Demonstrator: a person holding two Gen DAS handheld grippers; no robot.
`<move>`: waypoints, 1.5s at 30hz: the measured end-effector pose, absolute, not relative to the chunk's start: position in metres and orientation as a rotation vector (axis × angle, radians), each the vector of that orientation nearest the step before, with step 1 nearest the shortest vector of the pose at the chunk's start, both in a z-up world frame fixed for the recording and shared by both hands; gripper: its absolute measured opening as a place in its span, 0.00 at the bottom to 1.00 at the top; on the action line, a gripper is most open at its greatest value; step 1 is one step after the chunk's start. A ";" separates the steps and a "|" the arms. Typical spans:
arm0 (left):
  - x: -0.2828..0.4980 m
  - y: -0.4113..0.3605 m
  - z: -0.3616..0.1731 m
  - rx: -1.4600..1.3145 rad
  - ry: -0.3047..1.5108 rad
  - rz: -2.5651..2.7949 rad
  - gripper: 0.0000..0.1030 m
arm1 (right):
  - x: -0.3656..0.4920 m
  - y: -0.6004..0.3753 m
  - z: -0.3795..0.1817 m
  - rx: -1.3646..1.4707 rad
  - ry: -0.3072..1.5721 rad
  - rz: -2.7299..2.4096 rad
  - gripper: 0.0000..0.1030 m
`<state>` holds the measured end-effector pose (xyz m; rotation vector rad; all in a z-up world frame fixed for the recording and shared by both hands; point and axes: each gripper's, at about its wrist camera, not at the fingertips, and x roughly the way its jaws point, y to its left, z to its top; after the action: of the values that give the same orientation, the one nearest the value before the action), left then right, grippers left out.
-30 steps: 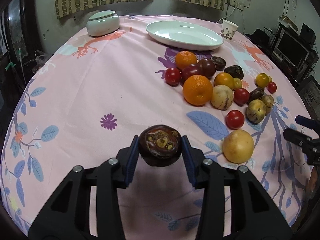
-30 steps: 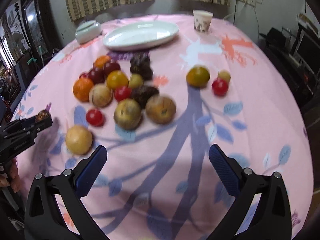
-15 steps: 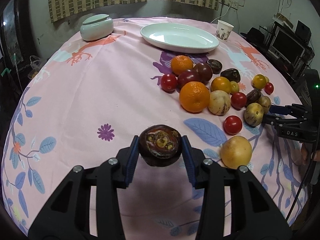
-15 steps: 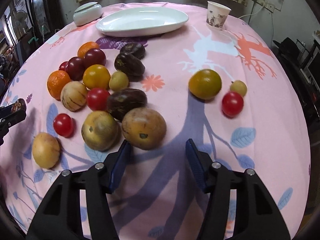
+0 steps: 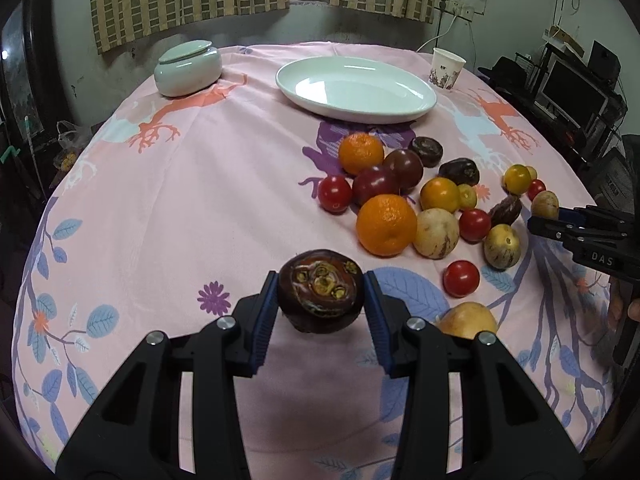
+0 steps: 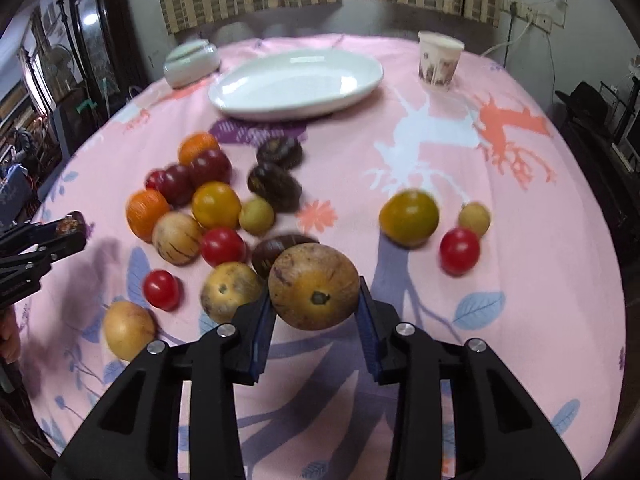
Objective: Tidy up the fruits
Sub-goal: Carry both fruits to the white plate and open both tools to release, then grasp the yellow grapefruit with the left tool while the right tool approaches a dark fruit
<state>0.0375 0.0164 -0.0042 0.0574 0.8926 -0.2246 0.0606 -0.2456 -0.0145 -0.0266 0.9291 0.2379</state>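
My left gripper is shut on a dark maroon fruit with yellow marks, held above the pink tablecloth. In the right wrist view my right gripper has its jaws closing, and both blue pads touch the sides of a round brown fruit. Behind it lies a cluster of several fruits: oranges, red tomatoes, dark plums and yellow-brown fruits. A white oval plate lies beyond them with nothing on it. The right gripper also shows at the right edge of the left wrist view.
A pale lidded pot stands at the back left and a paper cup at the back right. A yellow fruit lies beside my left fingers. An orange-green fruit and a red tomato lie apart to the right. Dark furniture rings the table.
My right gripper went from wide open over bare cloth forward to the fruit cluster and narrowed around the brown fruit. The left gripper kept its fruit and shifted a little.
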 end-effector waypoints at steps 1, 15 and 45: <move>0.040 0.015 0.001 0.061 0.884 -0.231 0.41 | 0.060 -0.245 -0.005 -0.028 0.906 0.243 0.37; 0.229 -0.021 0.032 -0.044 0.885 -0.216 0.41 | 0.220 -0.170 0.017 -0.180 0.839 0.228 0.37; 0.056 -0.031 0.026 0.199 0.747 -0.273 0.90 | 0.065 -0.251 0.005 -0.034 0.868 0.217 0.63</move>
<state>0.0560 -0.0309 0.0259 0.1990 0.7471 -0.2730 0.0648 -0.2511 0.0050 -0.0342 0.8682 0.2170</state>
